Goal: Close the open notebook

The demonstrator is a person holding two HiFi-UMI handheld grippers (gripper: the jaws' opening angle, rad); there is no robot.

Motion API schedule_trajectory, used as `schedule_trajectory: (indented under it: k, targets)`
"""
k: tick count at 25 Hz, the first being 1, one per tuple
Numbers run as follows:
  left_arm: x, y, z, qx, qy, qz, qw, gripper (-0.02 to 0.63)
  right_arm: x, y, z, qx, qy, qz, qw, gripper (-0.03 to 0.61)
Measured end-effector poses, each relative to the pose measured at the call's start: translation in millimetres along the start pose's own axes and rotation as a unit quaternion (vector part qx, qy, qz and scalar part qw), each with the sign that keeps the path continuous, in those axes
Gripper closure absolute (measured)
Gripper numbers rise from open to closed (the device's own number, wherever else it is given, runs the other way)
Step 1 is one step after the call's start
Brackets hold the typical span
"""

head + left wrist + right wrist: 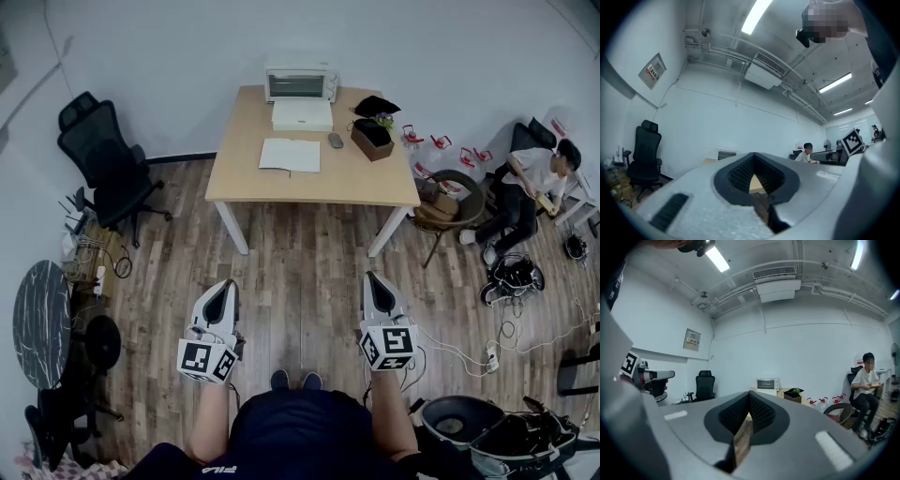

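Observation:
The open notebook (290, 155) lies flat with white pages up on the wooden table (375, 183), far ahead of both grippers. My left gripper (226, 287) and right gripper (374, 279) are held side by side over the wood floor, well short of the table, pointing level toward it. In the left gripper view the left gripper (754, 154) has its jaws together at the tips with nothing between them. The right gripper (749, 393) in its own view is likewise shut and empty. The notebook cannot be made out in either gripper view.
On the table stand a toaster oven (301, 83), a white box (302, 114) and a dark planter box (372, 139). A black office chair (105, 159) is at the left. A person sits on the floor at the right (530, 183), beside a round chair (455, 197). Cables lie on the floor (487, 352).

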State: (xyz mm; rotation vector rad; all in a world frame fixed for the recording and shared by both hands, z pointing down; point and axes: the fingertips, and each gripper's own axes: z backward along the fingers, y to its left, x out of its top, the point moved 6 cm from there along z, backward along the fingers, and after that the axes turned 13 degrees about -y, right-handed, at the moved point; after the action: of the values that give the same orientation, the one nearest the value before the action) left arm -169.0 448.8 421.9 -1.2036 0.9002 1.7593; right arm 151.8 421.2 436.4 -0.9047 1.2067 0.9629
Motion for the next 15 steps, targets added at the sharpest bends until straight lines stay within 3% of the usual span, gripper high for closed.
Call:
schedule_trajectory:
  k: [15]
  targets:
    - [-12.5,-17.2,1.3,0.031,0.016,-0.015,0.9993,0.618,-4.0,-21.7,3.3,0.004,-0.011,0.009,1.000,0.569]
